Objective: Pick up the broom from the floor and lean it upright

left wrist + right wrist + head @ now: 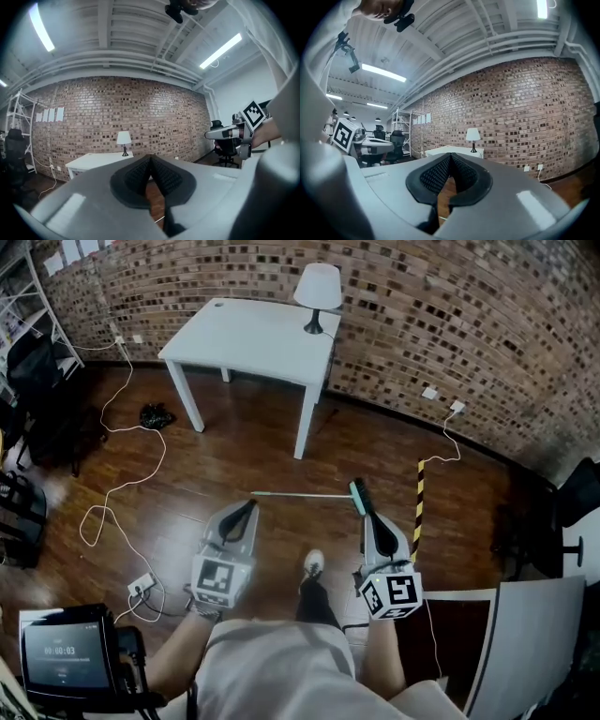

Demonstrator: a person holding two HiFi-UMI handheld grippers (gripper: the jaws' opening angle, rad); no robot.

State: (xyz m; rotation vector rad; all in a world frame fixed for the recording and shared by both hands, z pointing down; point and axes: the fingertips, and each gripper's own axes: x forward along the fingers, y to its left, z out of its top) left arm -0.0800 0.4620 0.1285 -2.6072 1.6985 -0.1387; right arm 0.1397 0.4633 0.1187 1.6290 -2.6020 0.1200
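Broom [305, 494]: lies flat on the dark, glossy wood-plank floor [234, 456], on the near side of the white rectangular table [253, 334]. Its thin, pale, straight handle runs left to right, and the teal head sits at the right end. A black-and-yellow striped strip [418, 498] lies on the floor just right of the head.

Left gripper [251, 505]: grey, smooth shell with black ribbed pads [138, 176]. The jaw tips are pressed together with nothing between them.

Right gripper [367, 512]: same construction. The jaws are pressed together and empty. In the head view its tip appears next to the broom head.

Far side: a rough red brick wall [422, 315]. A lamp [317, 287] with a white conical shade stands at the table's far right corner. A white cable [122, 493] loops across the floor at left.
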